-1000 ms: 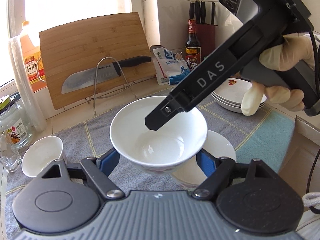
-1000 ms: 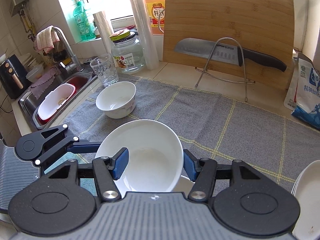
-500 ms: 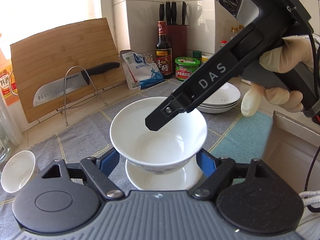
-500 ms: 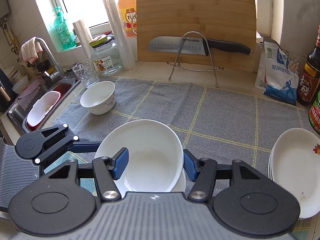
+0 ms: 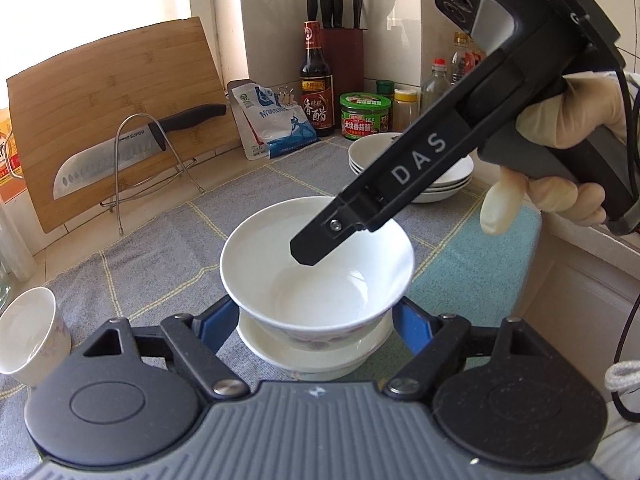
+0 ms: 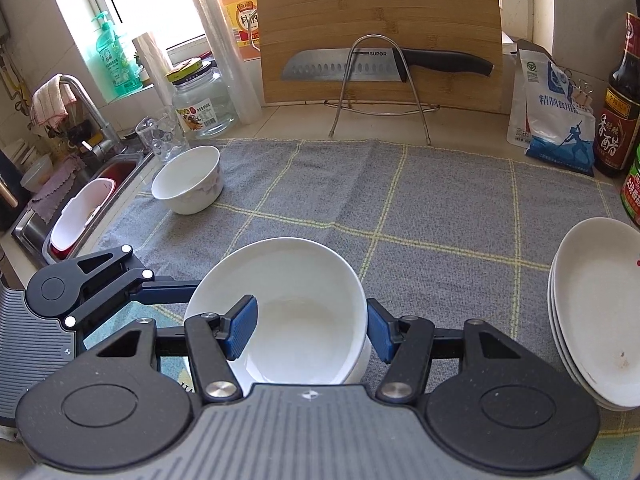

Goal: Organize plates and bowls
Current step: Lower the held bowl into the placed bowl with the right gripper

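Note:
A white bowl [image 5: 316,264] sits between the blue pads of my left gripper [image 5: 316,320], just above a second white dish [image 5: 316,354] on the grey mat. My right gripper [image 6: 310,328] grips the same bowl [image 6: 288,304]: one finger [image 5: 320,240] is inside it, the other outside its wall. A small white bowl [image 6: 188,184] stands at the mat's far left, also in the left wrist view [image 5: 28,336]. A stack of white plates [image 6: 600,312] lies at the right, also in the left wrist view [image 5: 408,172].
A cutting board [image 6: 380,28] with a knife [image 6: 384,64] on a wire stand leans at the back. A glass jar [image 6: 200,100] and a sink [image 6: 80,208] are at the left. A vinegar bottle [image 5: 316,84] and a salt bag [image 5: 276,120] stand behind the plates.
Both grippers have carried the bowl to the right across the mat and lowered it over the second dish. The plate stack has come closer.

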Available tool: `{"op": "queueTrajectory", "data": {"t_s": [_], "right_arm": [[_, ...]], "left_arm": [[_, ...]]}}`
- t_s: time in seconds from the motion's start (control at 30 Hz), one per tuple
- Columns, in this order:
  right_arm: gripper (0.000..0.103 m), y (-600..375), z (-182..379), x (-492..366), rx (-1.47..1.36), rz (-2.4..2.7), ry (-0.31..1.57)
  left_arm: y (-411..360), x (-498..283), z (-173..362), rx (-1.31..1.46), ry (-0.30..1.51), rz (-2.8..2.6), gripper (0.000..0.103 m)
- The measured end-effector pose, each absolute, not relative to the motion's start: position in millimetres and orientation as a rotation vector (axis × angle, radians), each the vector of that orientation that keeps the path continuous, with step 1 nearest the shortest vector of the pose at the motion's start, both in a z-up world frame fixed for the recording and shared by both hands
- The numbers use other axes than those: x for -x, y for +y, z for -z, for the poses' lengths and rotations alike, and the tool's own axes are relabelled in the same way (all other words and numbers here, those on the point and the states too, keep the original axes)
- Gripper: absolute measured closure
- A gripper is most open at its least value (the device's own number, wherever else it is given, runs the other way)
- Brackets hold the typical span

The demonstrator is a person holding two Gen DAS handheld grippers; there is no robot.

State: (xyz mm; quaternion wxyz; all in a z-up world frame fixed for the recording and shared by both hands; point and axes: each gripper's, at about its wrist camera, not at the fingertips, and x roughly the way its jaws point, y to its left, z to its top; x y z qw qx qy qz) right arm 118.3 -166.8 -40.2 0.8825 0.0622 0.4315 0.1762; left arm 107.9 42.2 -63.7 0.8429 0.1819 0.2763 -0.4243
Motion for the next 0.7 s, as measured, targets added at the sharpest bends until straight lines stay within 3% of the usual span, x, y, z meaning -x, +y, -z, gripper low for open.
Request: {"op": "queueTrajectory", "data": {"t_s": [0.7], "right_arm": [[0.039, -157.7, 54.1, -126.6, -0.103, -0.355, 0.933]], "left_arm": [[43.3, -116.5, 73.3, -0.379, 0.63, 0.892, 0.019]]}}
